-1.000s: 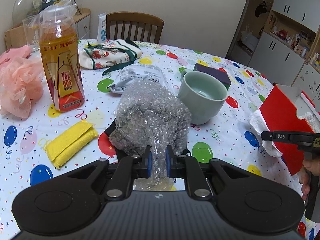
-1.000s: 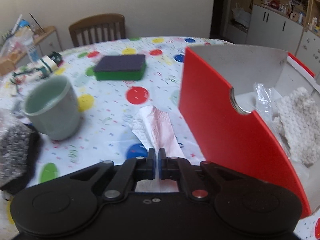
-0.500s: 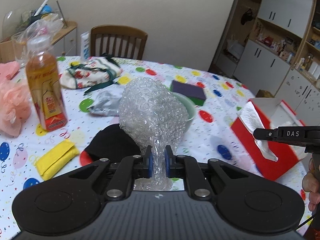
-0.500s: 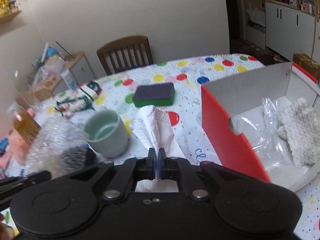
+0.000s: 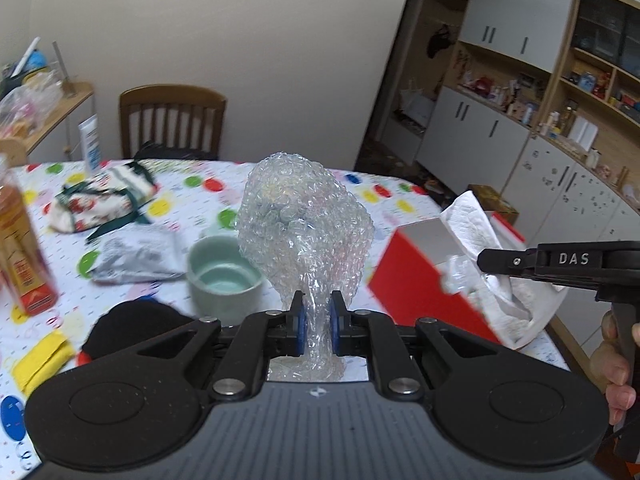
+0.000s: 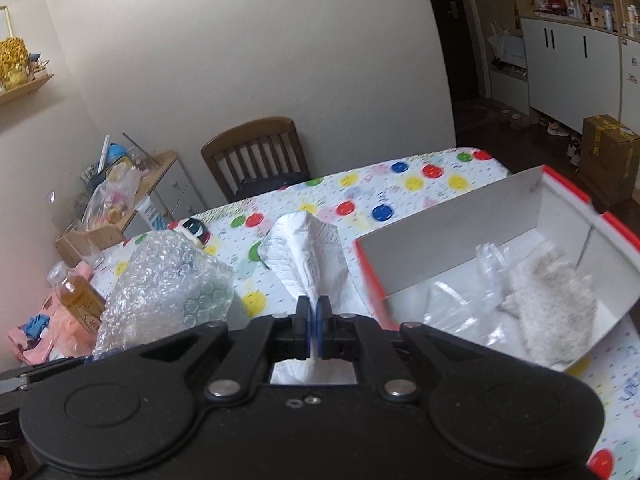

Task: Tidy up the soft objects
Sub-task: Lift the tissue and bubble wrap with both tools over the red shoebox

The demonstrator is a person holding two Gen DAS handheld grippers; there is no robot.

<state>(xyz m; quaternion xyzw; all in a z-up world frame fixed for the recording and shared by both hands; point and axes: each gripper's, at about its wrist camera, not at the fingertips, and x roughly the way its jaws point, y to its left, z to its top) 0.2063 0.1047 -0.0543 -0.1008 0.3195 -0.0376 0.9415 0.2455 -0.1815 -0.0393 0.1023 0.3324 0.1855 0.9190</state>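
Both soft things lifted, red box ahead.

My left hand-held gripper [image 5: 316,330] is clenched on the gathered neck of a clear, crumpled wad of bubble wrap [image 5: 304,224], held above the counter [image 5: 180,184] near its middle; my right hand-held gripper [image 6: 313,328] is clenched on a white, creased paper tissue [image 6: 306,248], up beside the red cardboard box [image 6: 460,228] at the counter's right edge. Both look weightless and floppy, the wrap slippery, so I judge a pinch on bunched material holds best. The fuzzy grey cloth [image 6: 556,300] in the box is blurred, probably knitted.
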